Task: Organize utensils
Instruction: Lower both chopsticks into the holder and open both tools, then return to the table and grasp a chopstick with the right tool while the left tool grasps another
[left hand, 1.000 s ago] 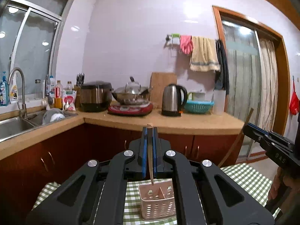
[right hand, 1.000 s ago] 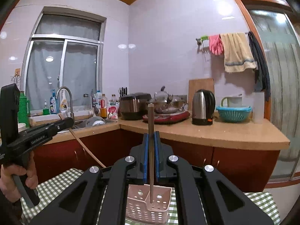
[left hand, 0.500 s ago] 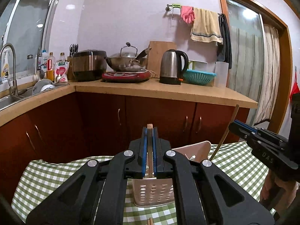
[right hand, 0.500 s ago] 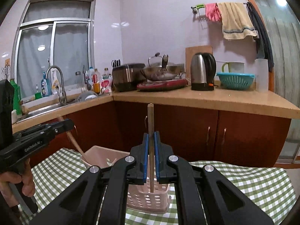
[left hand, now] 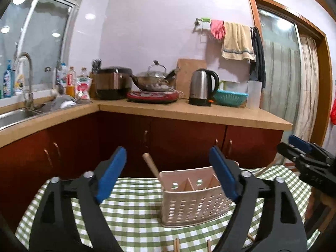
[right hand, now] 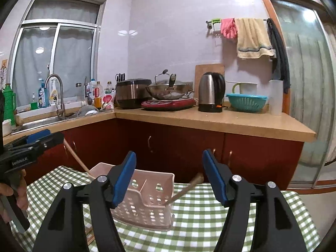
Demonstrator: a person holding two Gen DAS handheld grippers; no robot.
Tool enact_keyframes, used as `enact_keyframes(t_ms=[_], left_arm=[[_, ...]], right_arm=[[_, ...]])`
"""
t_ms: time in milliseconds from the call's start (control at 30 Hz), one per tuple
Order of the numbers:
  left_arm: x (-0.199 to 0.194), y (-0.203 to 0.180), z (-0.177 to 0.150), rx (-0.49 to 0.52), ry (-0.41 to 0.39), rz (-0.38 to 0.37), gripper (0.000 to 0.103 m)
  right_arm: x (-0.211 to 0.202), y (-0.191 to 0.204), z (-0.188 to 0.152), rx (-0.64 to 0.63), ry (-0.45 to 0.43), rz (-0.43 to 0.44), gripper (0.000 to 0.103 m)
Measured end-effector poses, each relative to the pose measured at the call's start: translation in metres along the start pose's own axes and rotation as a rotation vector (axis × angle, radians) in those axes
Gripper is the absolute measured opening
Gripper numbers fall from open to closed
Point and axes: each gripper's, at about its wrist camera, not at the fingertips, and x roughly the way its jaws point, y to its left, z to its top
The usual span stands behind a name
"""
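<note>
while both chopsticks are leaning loose in pink basket (left hand: 195, 201) on checked cloth (right hand: 201, 218), left gripper (left hand: 168, 174) and right gripper (right hand: 169, 174) jaws are just opening, standing apart, gripping nothing. risk: left chopstick (left hand: 150, 164) and right chopstick (right hand: 184, 191) tipping out; wide jaws snagging basket rim, toppling it.

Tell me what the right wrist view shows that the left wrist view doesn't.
Only the right wrist view: the person's hand holding the left tongs, and a green bottle by the window.

Only the left wrist view: loose chopsticks lying on the cloth in front of the basket, and the right tongs from the side.

Both: the pink basket on the checked tablecloth, one chopstick leaning at each of its ends, both tongs just opened with nothing between them.
</note>
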Motion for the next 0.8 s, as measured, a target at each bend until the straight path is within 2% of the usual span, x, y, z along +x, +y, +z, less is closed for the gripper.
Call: enact_keyframes(t_ms=[133,367,533,800], left_arm=[[-0.027,0.001,-0.007,0.007,-0.005,0.018,0.085],[-0.059,0.003,-0.04,-0.01,0.061,0.018,0.085],[-0.081,0.007,-0.084,-0.045,0.13,0.023,0.085],[-0.112,0.008,-0.147,-0.036,0.229,0.07,0.085]], right_arm=[[-0.029,0.001,-0.005,-0.007,0.004,-0.002,0.065],[-0.071,0.002,-0.035,0.011,0.029,-0.001,0.065],[-0.097,0.004,-0.079,0.014,0.072,0.011,0.062],[-0.123,0.012,-0.161,0.003,0.222,0.074,0.046]])
